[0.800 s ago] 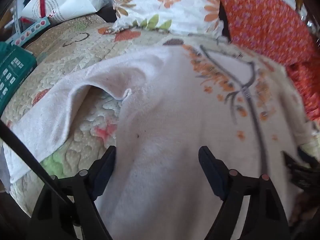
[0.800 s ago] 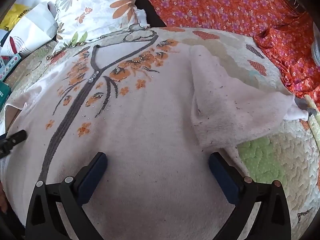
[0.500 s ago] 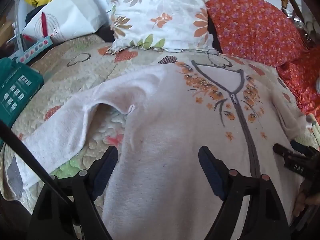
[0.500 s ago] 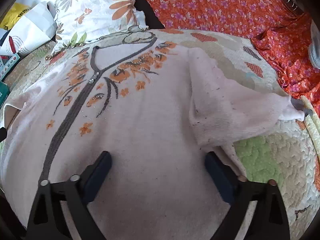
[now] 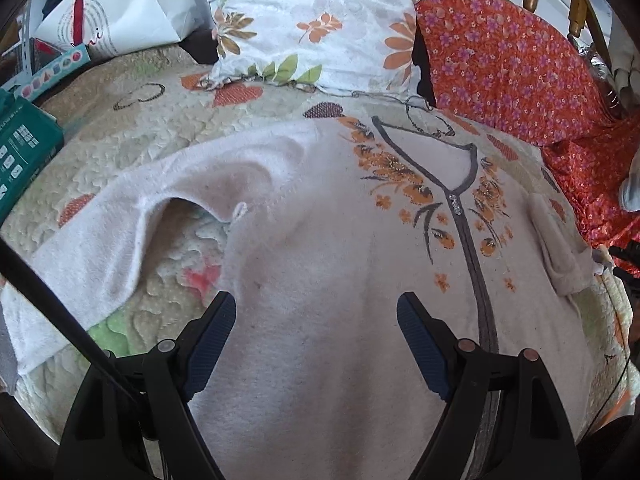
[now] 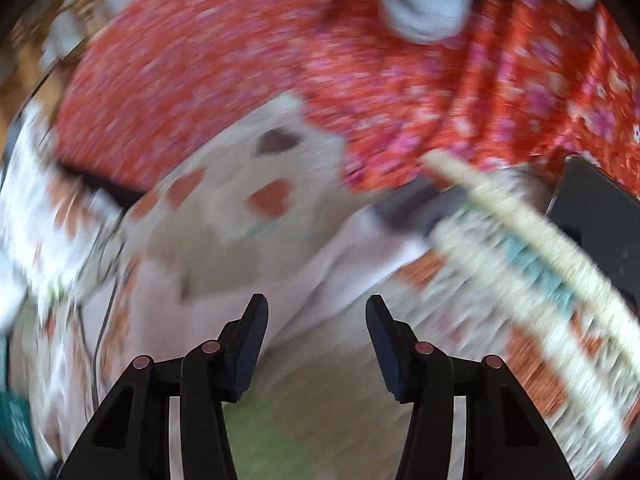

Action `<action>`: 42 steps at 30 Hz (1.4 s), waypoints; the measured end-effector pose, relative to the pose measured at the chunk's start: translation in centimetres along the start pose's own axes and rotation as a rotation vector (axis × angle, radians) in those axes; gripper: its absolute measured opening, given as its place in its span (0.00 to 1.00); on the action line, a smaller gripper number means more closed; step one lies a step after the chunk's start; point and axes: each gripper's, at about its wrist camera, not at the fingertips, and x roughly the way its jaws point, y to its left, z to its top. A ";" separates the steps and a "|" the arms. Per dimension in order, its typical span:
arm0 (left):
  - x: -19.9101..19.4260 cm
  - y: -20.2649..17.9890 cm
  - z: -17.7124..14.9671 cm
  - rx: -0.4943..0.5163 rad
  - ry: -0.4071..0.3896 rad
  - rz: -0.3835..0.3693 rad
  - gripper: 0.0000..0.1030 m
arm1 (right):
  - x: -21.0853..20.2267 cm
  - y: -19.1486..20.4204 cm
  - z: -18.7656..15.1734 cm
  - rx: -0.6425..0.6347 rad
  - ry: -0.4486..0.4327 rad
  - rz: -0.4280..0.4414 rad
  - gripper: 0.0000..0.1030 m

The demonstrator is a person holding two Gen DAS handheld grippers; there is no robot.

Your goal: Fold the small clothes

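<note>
Sweater (image 5: 320,248), pale pink with orange flowers and a grey zip line down the front, lies spread face up across the quilted bedspread (image 5: 132,132), body flat, both sleeves out to the sides. That is a sensible layout for a fold: the whole outline is on show and each sleeve can be brought in over the chest. Behind it a floral pillow (image 5: 316,20) and an orange flowered cloth (image 5: 500,64) sit well back from the garment.

On to the sleeves. The sleeve on the left of the left wrist view (image 5: 100,236) runs out and down toward the bed's edge, slightly humped at the armpit. The other sleeve (image 6: 360,256) reaches toward the orange cloth, its grey cuff (image 6: 400,216) at the far end.

Now the tools. The left gripper (image 5: 316,336) hovers over the lower body of the sweater, fingers spread wide, nothing between them. It looks parked, waiting its turn. The right gripper (image 6: 316,332) is off to the sleeve side, and its view is heavily smeared, so detail is poor, but its fingers stand apart and empty, aimed along that sleeve. My read: it is lining up to take the sleeve and carry it inward, the first fold not yet made.
</note>
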 end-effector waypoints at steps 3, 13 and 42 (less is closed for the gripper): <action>0.6 -0.7 -0.1 0.017 0.004 0.002 0.80 | 1.6 -0.7 2.1 0.023 0.008 0.002 0.54; 2.3 -1.8 -0.2 0.039 0.039 0.012 0.80 | 7.8 1.7 3.0 -0.014 0.125 -0.046 0.05; -1.6 4.5 0.6 -0.155 -0.027 -0.013 0.80 | -2.6 -5.5 -1.6 0.120 0.028 -0.025 0.05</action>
